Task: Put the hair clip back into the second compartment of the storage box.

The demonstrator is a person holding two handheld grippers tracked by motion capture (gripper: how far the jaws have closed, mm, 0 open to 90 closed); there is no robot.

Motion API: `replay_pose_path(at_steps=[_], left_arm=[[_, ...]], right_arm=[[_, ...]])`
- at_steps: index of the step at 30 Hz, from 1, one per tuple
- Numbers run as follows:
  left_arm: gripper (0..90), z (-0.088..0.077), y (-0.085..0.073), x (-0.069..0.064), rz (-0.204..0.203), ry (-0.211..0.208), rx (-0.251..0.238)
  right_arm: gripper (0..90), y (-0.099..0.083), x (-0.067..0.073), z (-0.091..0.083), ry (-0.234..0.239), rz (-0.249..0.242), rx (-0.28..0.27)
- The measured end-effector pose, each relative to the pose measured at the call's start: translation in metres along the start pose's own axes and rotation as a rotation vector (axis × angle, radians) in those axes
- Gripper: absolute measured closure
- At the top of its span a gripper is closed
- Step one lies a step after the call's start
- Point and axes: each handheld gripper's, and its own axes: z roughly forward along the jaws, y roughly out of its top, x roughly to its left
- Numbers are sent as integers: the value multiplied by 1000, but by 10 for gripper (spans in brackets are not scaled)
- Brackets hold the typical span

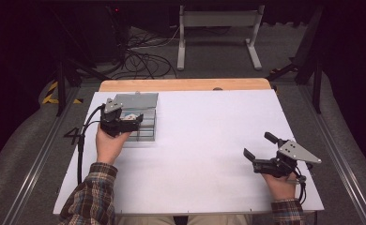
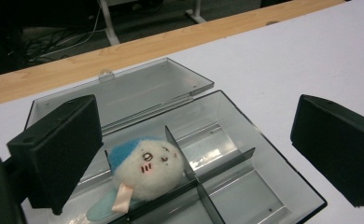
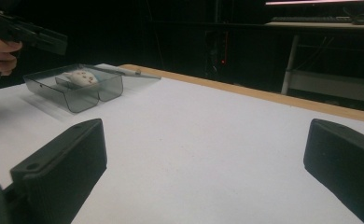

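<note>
A clear plastic box (image 2: 264, 154) with dividers lies open at the table's left, its lid (image 2: 124, 91) folded back flat. A small white plush toy (image 2: 145, 170) with a blue hood and a drawn face rests in one compartment. My left gripper (image 2: 196, 135) hovers just above the box, open, its jaws wide apart on either side of the toy without touching it. In the high view the left gripper (image 1: 133, 123) sits over the box (image 1: 146, 133). My right gripper (image 1: 260, 145) rests open near the table's right front, nothing between its jaws (image 3: 203, 154).
The white table top (image 1: 204, 140) ends in a wooden strip (image 1: 186, 85) at the far edge. Beyond it are cables on the floor and a white stand (image 1: 218, 33). From the right gripper view the box (image 3: 77, 88) and toy (image 3: 82, 76) lie far left.
</note>
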Motion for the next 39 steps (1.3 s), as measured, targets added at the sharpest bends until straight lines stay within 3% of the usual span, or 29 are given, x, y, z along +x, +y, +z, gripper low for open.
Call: replay_pose_path(at_steps=[23, 34, 39], left_arm=[[3, -14, -8, -13, 16, -18, -76], [2, -18, -15, -17, 12, -39, -97], [1, -21, -17, -21, 32, -65, -98]], right_arm=[[0, 0, -1, 0, 3, 4, 13], [0, -1, -1, 1, 14, 11, 13], [0, -1, -1, 2, 16, 14, 11]])
